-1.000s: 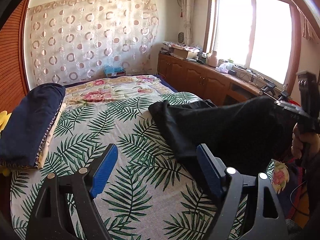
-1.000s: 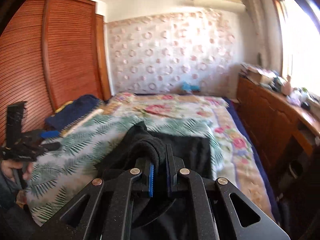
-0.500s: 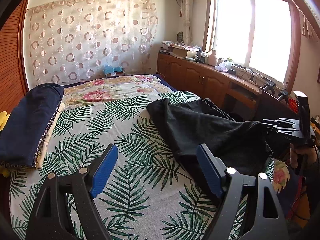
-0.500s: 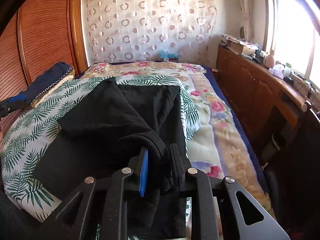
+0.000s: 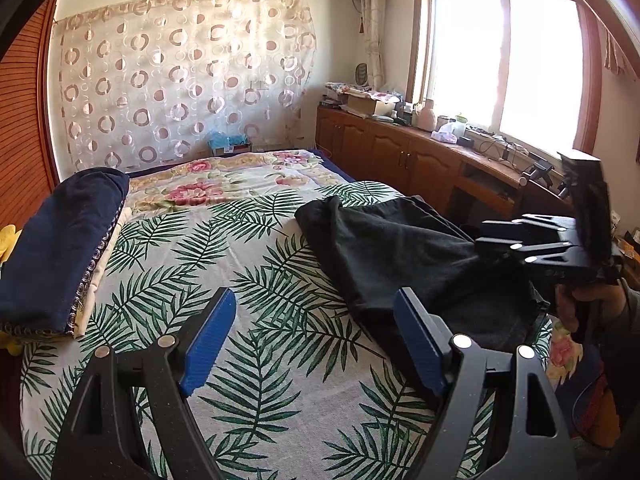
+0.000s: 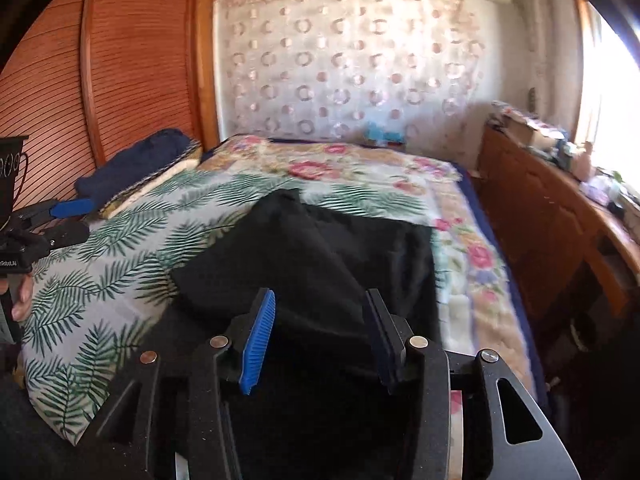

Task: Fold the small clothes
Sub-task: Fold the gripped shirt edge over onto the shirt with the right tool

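Note:
A black garment [image 5: 400, 252] lies crumpled on the right half of the bed, partly folded over itself, its near end hanging over the bed's edge. My left gripper [image 5: 314, 296] hovers open above the leaf-print sheet [image 5: 240, 260], just left of the garment, with nothing between its fingers. My right gripper [image 6: 320, 296] is over the garment's [image 6: 304, 248] near end. Its jaws are opening and the cloth lies loose between the blue pads, which do not press on it. In the left wrist view the right gripper [image 5: 520, 240] shows at the far right, held by a hand [image 5: 592, 300].
A folded navy blanket [image 5: 60, 240] lies along the bed's left side by a slatted wooden wardrobe [image 6: 120, 60]. Wooden cabinets [image 5: 400, 156] with clutter on top run under the window on the right. A floral quilt [image 5: 224, 184] covers the far end of the bed.
The right gripper came down with the black garment, laid it on the bed and parted its jaws, letting go of the cloth. The left gripper stayed still and open.

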`<state>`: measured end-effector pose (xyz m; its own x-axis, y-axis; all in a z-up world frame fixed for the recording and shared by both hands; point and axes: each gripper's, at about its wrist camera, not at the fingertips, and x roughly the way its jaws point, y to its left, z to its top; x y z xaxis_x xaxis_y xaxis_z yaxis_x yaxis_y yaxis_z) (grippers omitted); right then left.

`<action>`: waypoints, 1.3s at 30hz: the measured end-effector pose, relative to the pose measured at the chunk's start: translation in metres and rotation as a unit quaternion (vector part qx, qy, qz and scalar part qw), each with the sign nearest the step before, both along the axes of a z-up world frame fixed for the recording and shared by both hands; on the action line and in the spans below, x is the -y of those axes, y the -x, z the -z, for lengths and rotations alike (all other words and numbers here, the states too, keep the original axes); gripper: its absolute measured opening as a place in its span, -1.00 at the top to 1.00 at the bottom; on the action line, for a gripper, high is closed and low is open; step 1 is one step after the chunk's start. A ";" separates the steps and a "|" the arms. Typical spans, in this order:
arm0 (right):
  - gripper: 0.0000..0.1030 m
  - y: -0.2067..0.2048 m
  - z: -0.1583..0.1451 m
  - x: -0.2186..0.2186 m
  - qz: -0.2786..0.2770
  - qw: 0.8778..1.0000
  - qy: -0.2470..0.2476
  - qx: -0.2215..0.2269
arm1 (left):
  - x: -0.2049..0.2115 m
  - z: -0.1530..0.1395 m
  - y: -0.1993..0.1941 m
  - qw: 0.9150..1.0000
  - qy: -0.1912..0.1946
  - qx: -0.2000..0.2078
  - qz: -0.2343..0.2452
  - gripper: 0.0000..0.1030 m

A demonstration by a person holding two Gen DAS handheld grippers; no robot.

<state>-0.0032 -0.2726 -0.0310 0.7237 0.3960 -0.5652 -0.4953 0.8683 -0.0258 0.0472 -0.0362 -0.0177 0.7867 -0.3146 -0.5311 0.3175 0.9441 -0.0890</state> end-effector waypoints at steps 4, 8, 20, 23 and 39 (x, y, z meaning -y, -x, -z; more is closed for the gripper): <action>0.08 -0.019 0.010 -0.043 -0.043 0.999 0.021 -0.022 | -0.003 0.001 0.001 1.000 0.001 -0.002 -0.005 -0.58; 0.08 -0.030 0.018 -0.072 -0.084 0.994 0.045 -0.044 | -0.007 0.002 0.001 1.000 0.005 -0.004 -0.010 -0.58; 0.08 -0.056 0.030 -0.101 -0.140 0.982 0.087 -0.089 | -0.010 0.005 0.002 1.000 0.006 -0.007 -0.009 -0.58; 0.09 -0.062 0.032 -0.104 -0.120 0.985 0.097 -0.076 | -0.009 0.005 0.002 1.000 0.005 -0.007 -0.008 -0.58; 0.92 -0.106 -0.024 -0.047 -0.048 0.999 0.015 -0.020 | -0.006 0.005 -0.002 1.000 0.006 -0.014 -0.004 -0.58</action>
<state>0.1027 -0.2260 -0.0074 0.6597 0.4456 -0.6052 -0.5782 0.8154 -0.0298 0.0494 -0.0307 -0.0227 0.7739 -0.3140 -0.5500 0.3063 0.9457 -0.1089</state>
